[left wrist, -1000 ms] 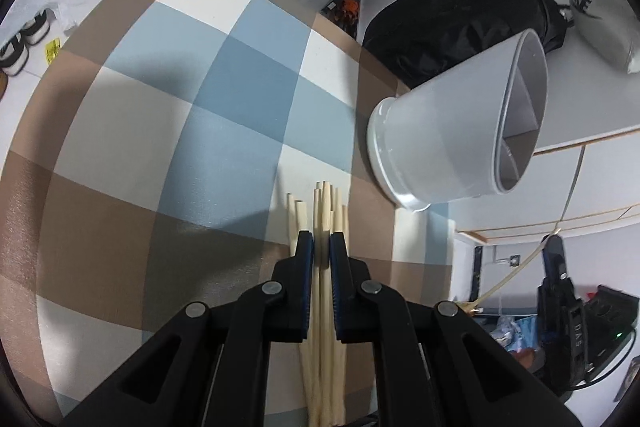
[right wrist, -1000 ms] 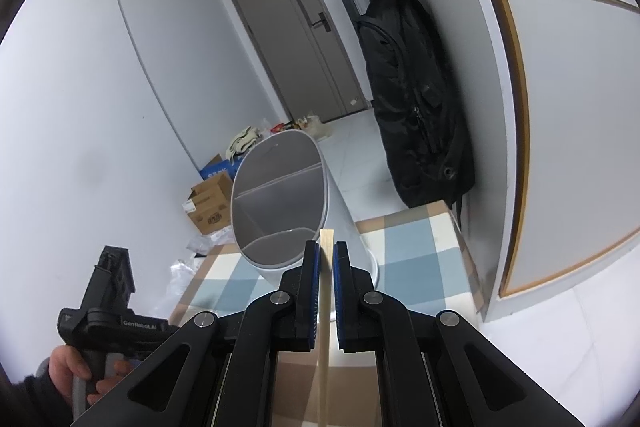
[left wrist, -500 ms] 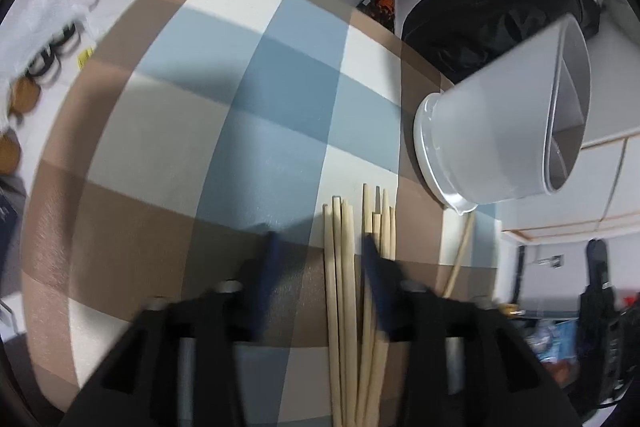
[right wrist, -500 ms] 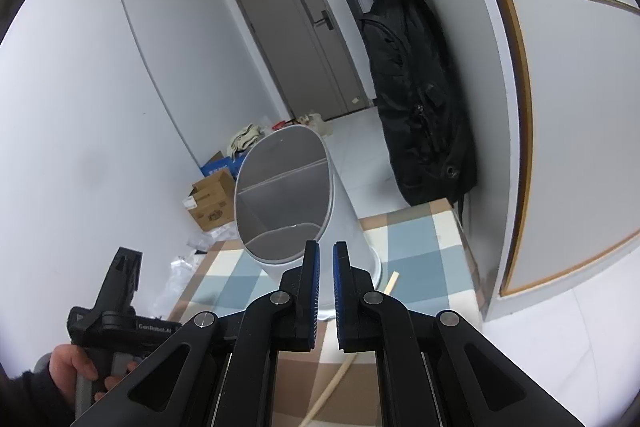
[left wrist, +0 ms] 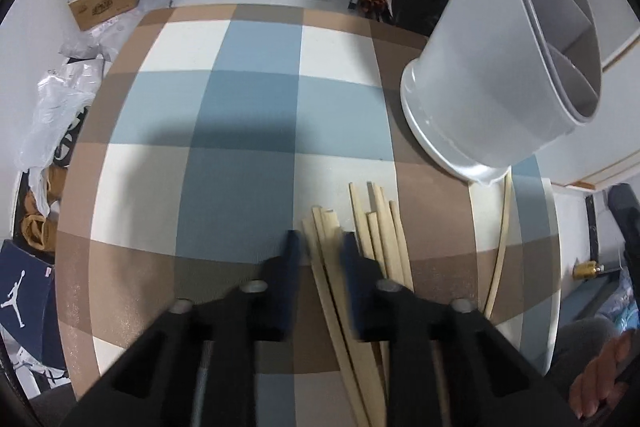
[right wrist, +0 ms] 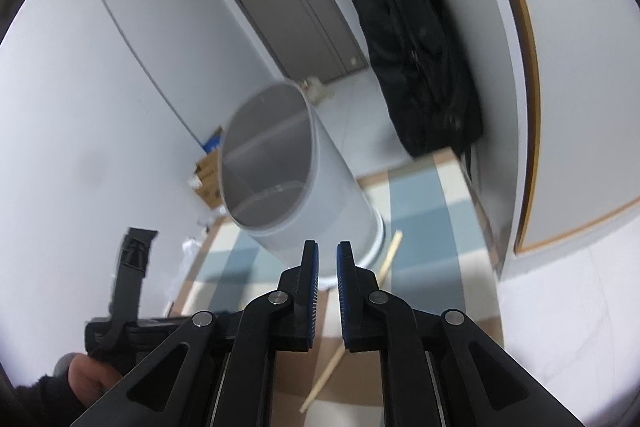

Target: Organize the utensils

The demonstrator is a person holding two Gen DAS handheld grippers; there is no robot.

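Left wrist view
My left gripper [left wrist: 318, 247]: jaws parted, gripping nothing, straddling a few sticks of the chopstick bundle [left wrist: 360, 247] (motion blur smears the tips).
Chopstick bundle: flat on the checked tablecloth [left wrist: 224, 131], fanned slightly.
Utensil holder [left wrist: 500, 67]: white, divided inside, standing beyond and right of the bundle.
Stray chopstick [left wrist: 500, 247]: alone, right of the bundle, its far end by the holder's base.

Right wrist view
My right gripper [right wrist: 327, 255]: narrow gap between the pads, empty, raised above the table.
Utensil holder [right wrist: 296, 179]: just ahead.
Stray chopstick [right wrist: 384, 263]: on the cloth, beside the holder's base.
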